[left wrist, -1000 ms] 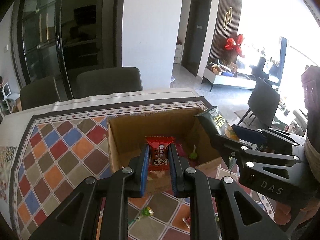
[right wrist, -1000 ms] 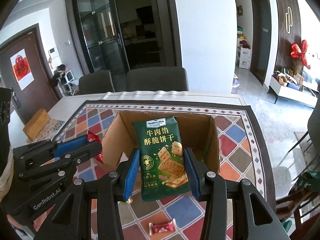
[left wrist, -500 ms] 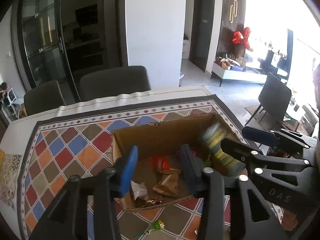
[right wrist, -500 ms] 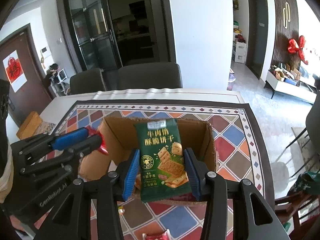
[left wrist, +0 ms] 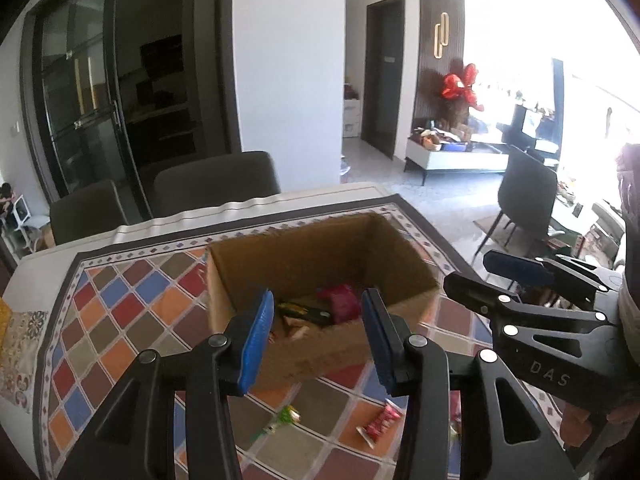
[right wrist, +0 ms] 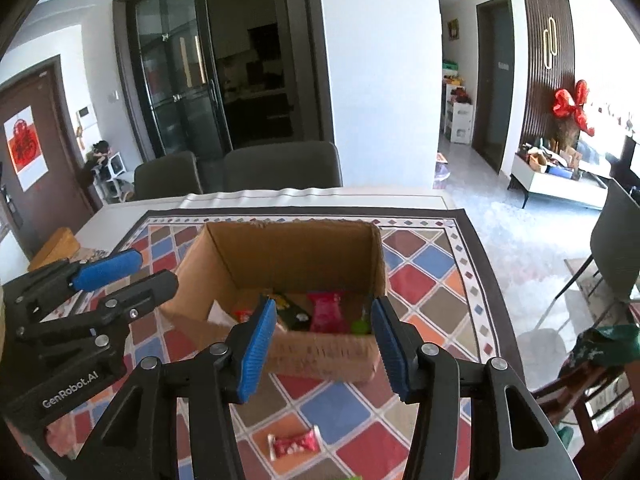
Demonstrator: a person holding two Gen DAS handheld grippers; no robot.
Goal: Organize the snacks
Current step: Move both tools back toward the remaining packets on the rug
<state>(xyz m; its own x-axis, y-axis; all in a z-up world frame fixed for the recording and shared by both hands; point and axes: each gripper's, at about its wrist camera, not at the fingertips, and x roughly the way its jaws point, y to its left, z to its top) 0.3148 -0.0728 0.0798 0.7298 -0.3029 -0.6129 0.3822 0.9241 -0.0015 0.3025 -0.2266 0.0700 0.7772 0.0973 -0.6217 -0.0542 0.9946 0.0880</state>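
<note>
Both grippers are empty right now, jaws spread wide with nothing between the blue pads, hovering side by side just short of the cardboard box (right wrist: pixel 288 280). So the next pickup comes down to what's loose on the patterned cloth (right wrist: pixel 420 280) below and behind the fingertips. For the right gripper (right wrist: pixel 324 344), the obvious target is the red wrapped candy (right wrist: pixel 294 446): it lies under the gripper, back toward the wrist from the pads and a touch to the left of centre, long axis running roughly crosswise to the fingers, so I'd guess a pull back and a dip gets it without much twisting. The left gripper (left wrist: pixel 318 334) has two candidates in its own view: a small red packet (left wrist: pixel 380 426) below and slightly right of its right finger, lying diagonal, and a green lollipop-looking thing (left wrist: pixel 280 422) below the gap, also diagonal with its stick trailing left. The red packet may well be the same candy the right camera sees, can't tell for sure. The box itself sits straight ahead of both, already holding a pink packet (right wrist: pixel 326 312), a dark green packet (left wrist: pixel 304 312) and some other bits, so the drop-off is a short push forward.
</note>
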